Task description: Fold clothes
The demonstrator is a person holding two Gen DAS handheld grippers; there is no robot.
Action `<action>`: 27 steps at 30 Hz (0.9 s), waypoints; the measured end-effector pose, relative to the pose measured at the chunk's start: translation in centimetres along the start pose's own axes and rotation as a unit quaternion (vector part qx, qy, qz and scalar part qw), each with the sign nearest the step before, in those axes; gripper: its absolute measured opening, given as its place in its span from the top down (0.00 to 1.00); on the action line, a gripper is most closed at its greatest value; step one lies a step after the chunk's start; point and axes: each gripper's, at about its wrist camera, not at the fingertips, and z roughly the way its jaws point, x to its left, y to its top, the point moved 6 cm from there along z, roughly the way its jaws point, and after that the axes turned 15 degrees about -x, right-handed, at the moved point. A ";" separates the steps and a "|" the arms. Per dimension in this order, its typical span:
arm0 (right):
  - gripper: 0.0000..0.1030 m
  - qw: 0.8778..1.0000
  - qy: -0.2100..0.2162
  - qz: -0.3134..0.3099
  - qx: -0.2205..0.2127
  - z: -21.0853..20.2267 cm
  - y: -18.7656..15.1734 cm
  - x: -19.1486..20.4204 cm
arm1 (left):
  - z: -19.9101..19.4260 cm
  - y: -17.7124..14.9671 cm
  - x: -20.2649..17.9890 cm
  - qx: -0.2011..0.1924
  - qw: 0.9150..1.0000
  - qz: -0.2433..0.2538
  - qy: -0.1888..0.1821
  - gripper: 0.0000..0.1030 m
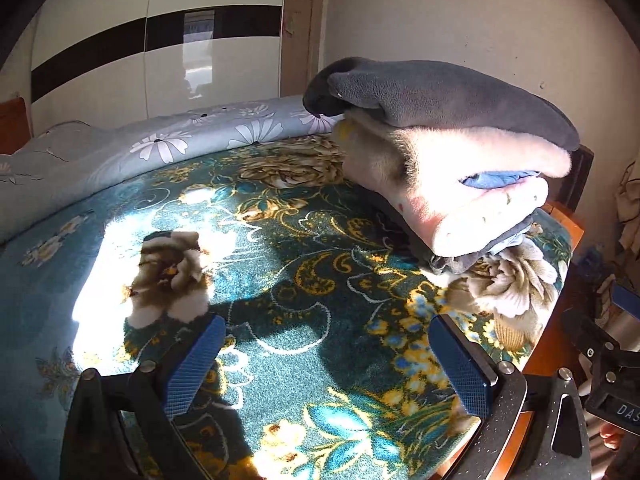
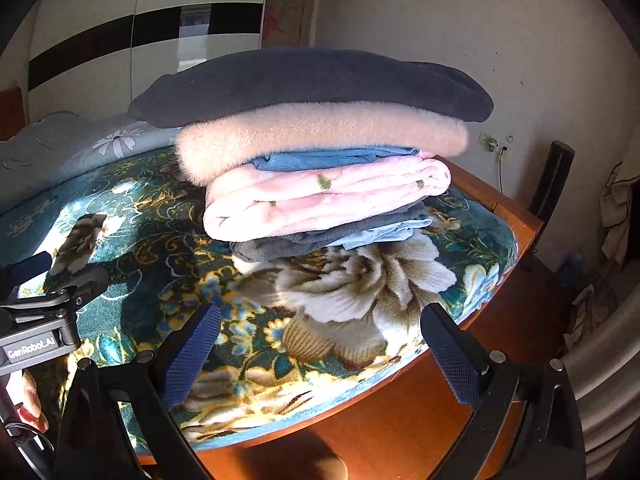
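A stack of folded clothes [image 2: 320, 160] sits on the teal floral blanket [image 2: 160, 248]: dark grey garment [image 2: 312, 84] on top, then beige fleece [image 2: 320, 132], blue cloth, pink fleece [image 2: 320, 200], grey and light blue pieces below. The stack also shows in the left wrist view [image 1: 448, 152] at the far right of the blanket [image 1: 280, 272]. My left gripper [image 1: 326, 360] is open and empty over the blanket. My right gripper [image 2: 320, 354] is open and empty, in front of the stack near the bed's edge.
A grey daisy-print quilt [image 1: 160, 144] lies along the back of the bed. The wooden bed frame [image 2: 400, 420] runs along the front and right. A white wardrobe with a black band [image 1: 140, 60] stands behind. The left gripper's body shows in the right wrist view [image 2: 36, 328].
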 end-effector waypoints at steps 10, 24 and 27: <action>0.02 1.000 0.003 0.009 0.014 -0.6 -1.8 0.2 | -0.8 -0.9 -0.7 -0.009 1.000 0.026 0.009 0.00; 0.02 1.000 -0.003 0.005 0.006 -1.8 -1.2 -0.2 | -3.3 2.0 -0.8 -0.054 0.998 0.040 -0.004 0.00; 0.02 1.000 0.001 0.008 0.001 -2.1 -0.8 0.0 | -3.9 2.9 -0.8 -0.065 0.997 0.040 -0.009 0.00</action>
